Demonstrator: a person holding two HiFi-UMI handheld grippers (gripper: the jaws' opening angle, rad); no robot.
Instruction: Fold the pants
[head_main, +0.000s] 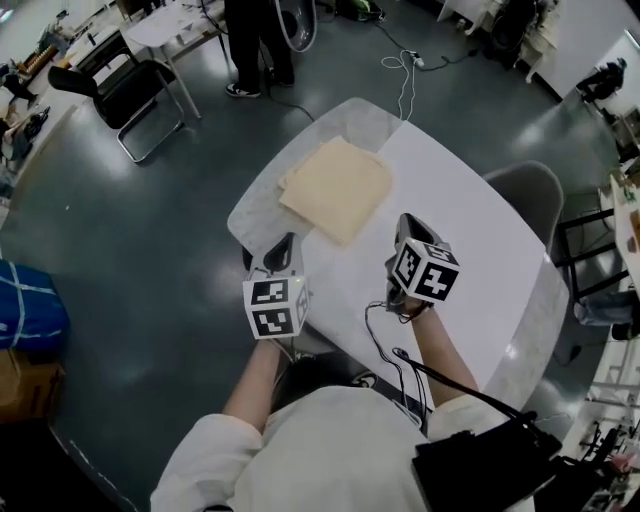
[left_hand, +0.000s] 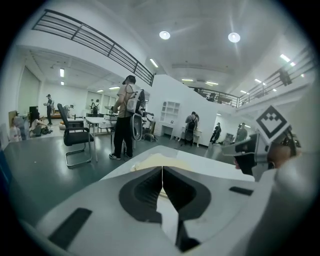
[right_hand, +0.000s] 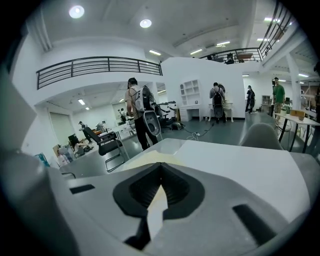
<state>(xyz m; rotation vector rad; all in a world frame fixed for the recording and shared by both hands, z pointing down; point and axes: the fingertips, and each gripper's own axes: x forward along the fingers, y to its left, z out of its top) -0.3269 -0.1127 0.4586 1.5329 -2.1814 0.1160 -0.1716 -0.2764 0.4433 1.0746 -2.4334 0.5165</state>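
Note:
The beige pants (head_main: 335, 188) lie folded into a flat rectangle on the far left part of the white table (head_main: 480, 260). Both grippers hover near the table's near edge, short of the pants and apart from them. My left gripper (head_main: 284, 247) is shut with nothing in it, its jaws meeting in the left gripper view (left_hand: 162, 172) with the pants (left_hand: 155, 161) beyond them. My right gripper (head_main: 409, 226) is also shut and empty (right_hand: 160, 171), and the pants (right_hand: 142, 161) show just past its tips. The right gripper (left_hand: 235, 150) appears at the right of the left gripper view.
A grey chair (head_main: 530, 195) stands at the table's right side. A black chair (head_main: 130, 90) and a standing person (head_main: 255, 45) are on the floor beyond the table. A white cable (head_main: 405, 70) trails off the far end. A blue bag (head_main: 30, 305) sits at left.

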